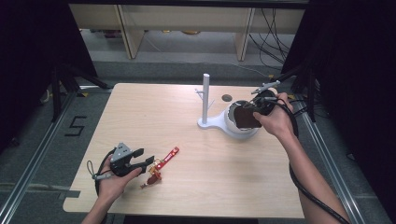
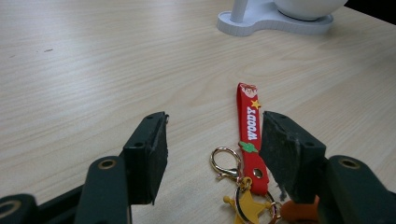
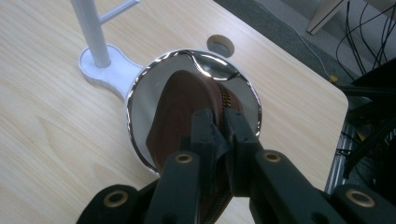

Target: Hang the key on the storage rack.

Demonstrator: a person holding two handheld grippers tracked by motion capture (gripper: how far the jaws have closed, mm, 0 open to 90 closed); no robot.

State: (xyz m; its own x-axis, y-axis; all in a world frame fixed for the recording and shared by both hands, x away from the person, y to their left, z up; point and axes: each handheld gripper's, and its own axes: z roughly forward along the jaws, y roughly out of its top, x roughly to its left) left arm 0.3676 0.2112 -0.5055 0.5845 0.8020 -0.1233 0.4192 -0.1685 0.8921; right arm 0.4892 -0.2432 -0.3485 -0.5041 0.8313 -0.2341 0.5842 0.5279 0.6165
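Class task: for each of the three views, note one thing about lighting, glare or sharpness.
High view: table evenly lit, surroundings dark. Left gripper view: red keychain strap sharp, white stand farther off slightly soft. Right gripper view: bright glare streaks the shiny bowl rim.

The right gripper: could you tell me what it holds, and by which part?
The right gripper pinches a brown zip pouch by its zipper edge, over the bowl.
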